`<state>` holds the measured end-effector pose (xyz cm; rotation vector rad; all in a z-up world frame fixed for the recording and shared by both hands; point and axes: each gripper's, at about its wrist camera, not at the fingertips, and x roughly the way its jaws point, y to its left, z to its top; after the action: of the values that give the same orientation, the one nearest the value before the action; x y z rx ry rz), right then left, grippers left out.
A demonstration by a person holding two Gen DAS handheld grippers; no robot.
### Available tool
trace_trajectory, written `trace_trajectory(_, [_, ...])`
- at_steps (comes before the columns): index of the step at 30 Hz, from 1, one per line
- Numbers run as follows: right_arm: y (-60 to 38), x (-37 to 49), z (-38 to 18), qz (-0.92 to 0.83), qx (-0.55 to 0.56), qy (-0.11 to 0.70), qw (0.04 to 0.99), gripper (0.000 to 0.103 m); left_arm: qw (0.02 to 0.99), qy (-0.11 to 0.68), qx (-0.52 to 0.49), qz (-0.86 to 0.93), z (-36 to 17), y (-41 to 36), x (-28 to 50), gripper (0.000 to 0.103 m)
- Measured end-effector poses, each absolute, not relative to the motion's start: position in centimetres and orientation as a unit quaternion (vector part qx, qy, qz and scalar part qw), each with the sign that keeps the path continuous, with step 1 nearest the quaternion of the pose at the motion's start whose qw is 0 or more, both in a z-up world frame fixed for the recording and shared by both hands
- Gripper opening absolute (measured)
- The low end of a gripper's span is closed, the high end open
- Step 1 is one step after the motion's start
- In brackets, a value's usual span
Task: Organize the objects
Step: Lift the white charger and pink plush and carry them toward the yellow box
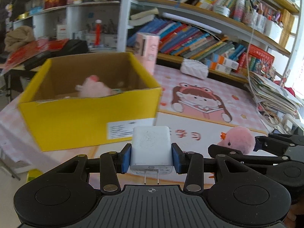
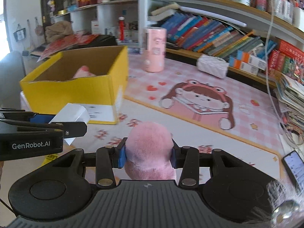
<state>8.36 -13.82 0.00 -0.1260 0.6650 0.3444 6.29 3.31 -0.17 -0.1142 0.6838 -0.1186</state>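
Now both loads ride above the tabletop (image 2: 209, 133) toward the yellow box (image 1: 89, 117), left claw (image 1: 151, 156) clamped on a white charger (image 1: 151, 144), right claw (image 2: 148, 154) on a pink plush chick (image 2: 150, 148); next, release over its open top.

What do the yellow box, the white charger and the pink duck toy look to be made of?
Yellow box: cardboard, likely corrugated; plain brown inside, yellow matte outside, with a ragged top edge. White charger in the left claw: smooth hard plastic, faintly scuffed, with two metal prongs. Pink duck toy in the right claw: soft fuzzy plush that bulges past the pads.
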Motion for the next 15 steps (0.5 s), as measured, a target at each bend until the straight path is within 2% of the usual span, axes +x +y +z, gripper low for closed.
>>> trace_trajectory(15, [-6.8,3.9,1.2,0.218,-0.077,0.298,0.926,0.040,0.952,0.298,-0.065,-0.016,1.6,9.4,1.4,0.042])
